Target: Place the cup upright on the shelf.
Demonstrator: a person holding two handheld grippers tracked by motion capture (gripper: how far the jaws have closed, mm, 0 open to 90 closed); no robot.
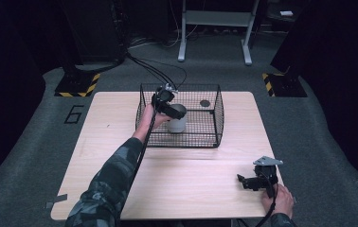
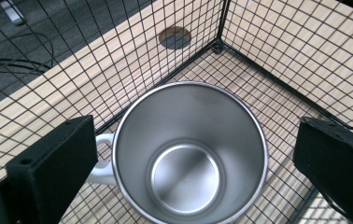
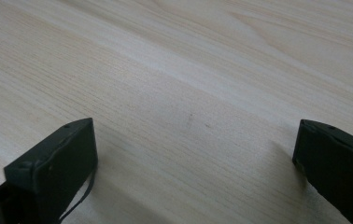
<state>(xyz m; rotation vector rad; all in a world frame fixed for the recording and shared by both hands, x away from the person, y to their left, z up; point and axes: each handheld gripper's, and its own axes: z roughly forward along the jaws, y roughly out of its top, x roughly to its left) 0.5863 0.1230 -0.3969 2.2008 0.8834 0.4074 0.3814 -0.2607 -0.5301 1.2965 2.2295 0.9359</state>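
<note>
High view: a pale wood-grain counter (image 1: pixel 177 175) stood on grey carpet, with a black wire basket (image 1: pixel 215 124) at its far middle.
Basket: rectangular, made of thin black wire in a fine square mesh, open at the top, with a mesh floor lying on the counter.
Mug: a steel mug (image 1: pixel 177 121) stood upright inside the basket, toward its left half; its outside looked pale, its inside brushed metal with a round flat bottom and a thin bright rim (image 2: pixel 189 154). A small pale loop handle (image 2: pixel 101 161) stuck out on the side by one jaw.
Hole: a dark round hole (image 2: pixel 174 37) sat in the counter, seen through the mesh near the basket's far corner.
Left tool: the left tool (image 1: pixel 167 108) was held over the mug, pointing down into it; its black, blocky jaws stood spread wide, one on each side of the rim, gripping nothing (image 2: pixel 189 154).
Left arm: the forearm in a camouflage sleeve (image 1: pixel 108 189) reached forward from the near edge, the left hand (image 1: pixel 149 118) at the basket's left wall.
Right tool: the right tool (image 1: pixel 255 182) rested low on the counter's near right corner, jaws spread apart over bare wood (image 3: pixel 195 144), a grey three-cornered plate (image 1: pixel 267 161) on top.
Right hand: the right hand (image 1: pixel 279 201) lay behind it at the near edge.
</note>
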